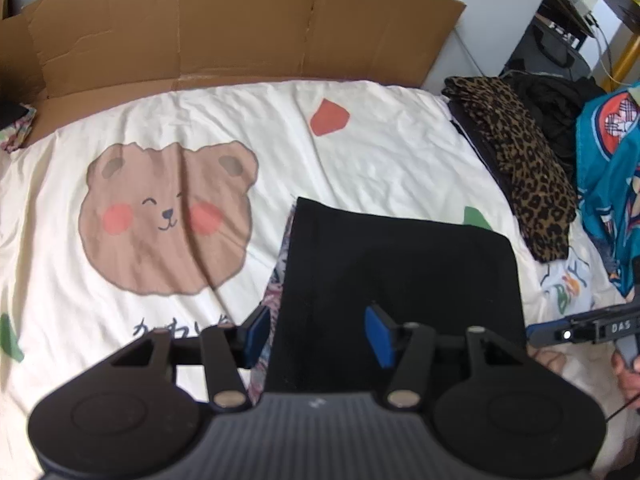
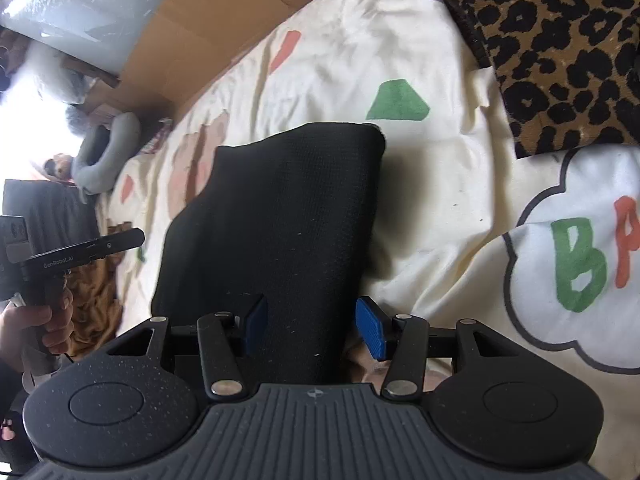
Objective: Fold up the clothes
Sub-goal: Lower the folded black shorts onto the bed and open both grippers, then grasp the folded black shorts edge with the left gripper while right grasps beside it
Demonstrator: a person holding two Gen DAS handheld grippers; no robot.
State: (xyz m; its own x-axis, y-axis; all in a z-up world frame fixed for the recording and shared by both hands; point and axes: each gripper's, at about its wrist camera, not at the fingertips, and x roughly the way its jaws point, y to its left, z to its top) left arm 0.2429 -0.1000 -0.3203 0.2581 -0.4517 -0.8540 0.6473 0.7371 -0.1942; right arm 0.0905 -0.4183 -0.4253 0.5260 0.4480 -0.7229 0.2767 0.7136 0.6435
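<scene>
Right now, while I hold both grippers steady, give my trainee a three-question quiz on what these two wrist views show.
1. True or false: the black garment lies folded on the bear-print bedsheet.
2. In the left wrist view, what lies to the right of the black garment? A) leopard-print cloth B) a pillow C) a shoe
3. Fill in: behind the bed stands a flattened ____.

In both views the left gripper and right gripper have blue pads apart, gripping nothing.

Key: 1 true; 2 A; 3 cardboard box.
</scene>
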